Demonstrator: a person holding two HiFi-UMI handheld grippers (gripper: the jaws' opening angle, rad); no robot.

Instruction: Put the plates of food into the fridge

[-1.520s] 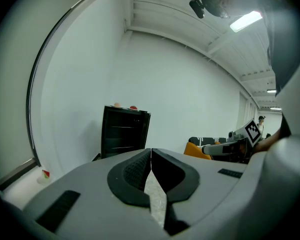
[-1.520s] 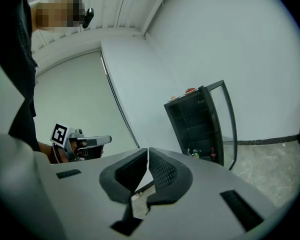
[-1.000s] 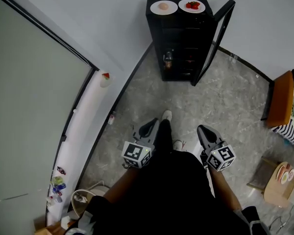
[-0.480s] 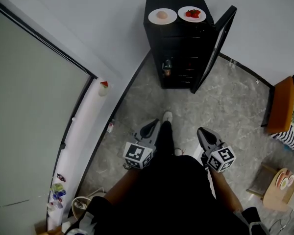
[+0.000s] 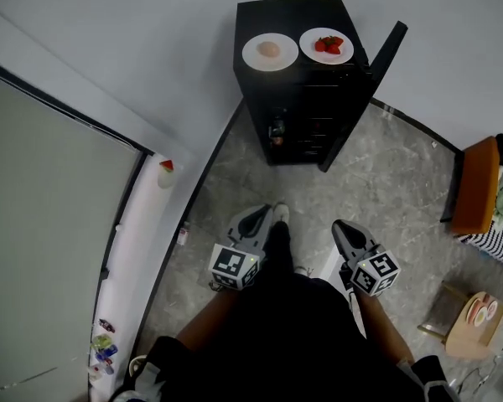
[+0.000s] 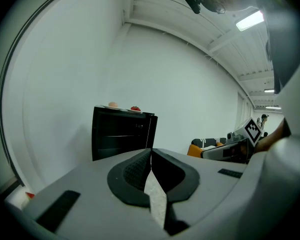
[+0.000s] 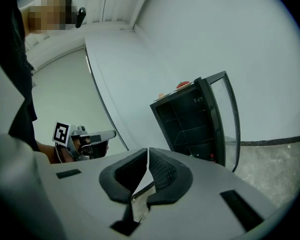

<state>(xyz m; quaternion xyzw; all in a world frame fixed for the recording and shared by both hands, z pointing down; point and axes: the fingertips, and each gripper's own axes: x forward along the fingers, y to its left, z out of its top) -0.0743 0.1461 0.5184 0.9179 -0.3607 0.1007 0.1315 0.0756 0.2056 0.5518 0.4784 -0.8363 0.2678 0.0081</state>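
Left gripper (image 6: 151,154) is pointing toward a black fridge (image 6: 117,134) standing against a white wall, its jaws pressing together with nothing between them. On the fridge top, a plate of pale round food (image 6: 112,105) and a plate of red food (image 6: 135,109) are sitting side by side.

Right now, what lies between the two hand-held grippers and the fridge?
Only marbled floor and the person's shoe toe, up to the fridge; the head view shows it.
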